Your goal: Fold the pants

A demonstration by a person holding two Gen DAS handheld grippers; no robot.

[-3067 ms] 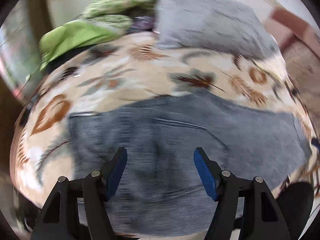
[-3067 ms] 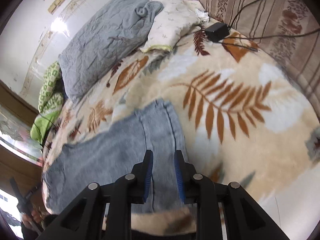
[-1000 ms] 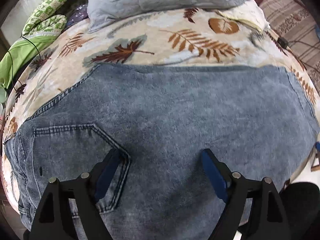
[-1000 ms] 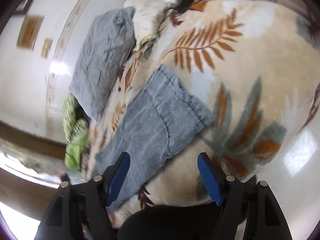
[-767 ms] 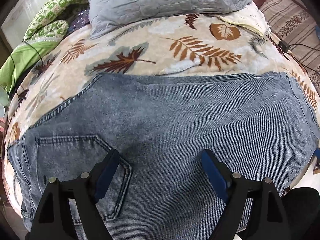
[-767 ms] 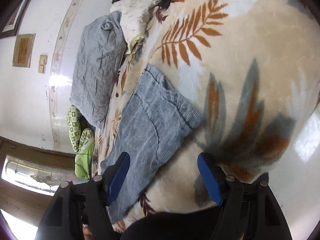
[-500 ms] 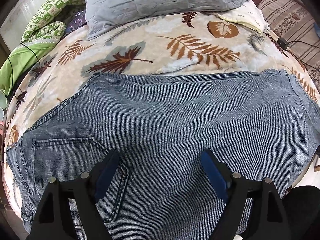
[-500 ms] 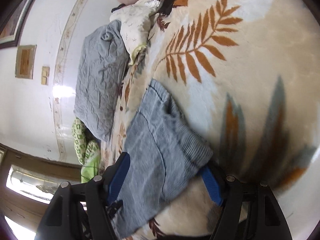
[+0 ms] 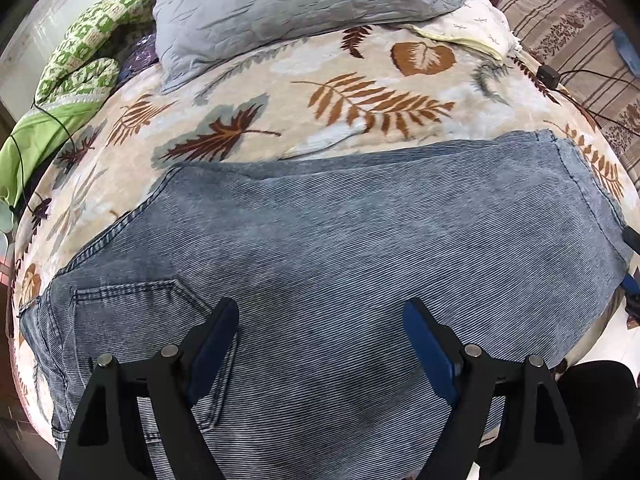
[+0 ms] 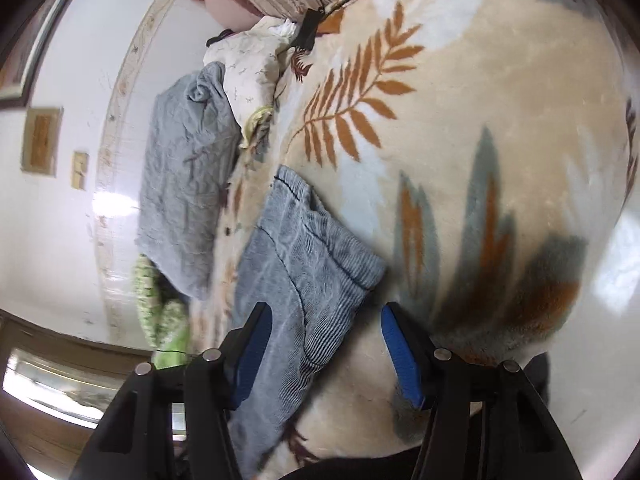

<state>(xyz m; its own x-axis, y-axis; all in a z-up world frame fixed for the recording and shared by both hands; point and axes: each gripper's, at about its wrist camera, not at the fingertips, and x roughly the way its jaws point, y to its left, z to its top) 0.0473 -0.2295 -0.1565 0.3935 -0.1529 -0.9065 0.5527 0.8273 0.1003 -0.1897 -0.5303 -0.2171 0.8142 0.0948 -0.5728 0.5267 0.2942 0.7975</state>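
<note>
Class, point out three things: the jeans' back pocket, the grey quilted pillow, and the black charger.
back pocket point(image 9: 132, 308), left wrist view, pocket's middle.
grey quilted pillow point(image 9: 288, 4), left wrist view, its centre.
black charger point(image 9: 549, 76), left wrist view, its body.

Both wrist views look down close, sharing the pants point(image 9: 340, 248).

No text, label, brand, number or sign can be read in either view; the small framed plates on the wall at the left of the right wrist view are blurred.
</note>
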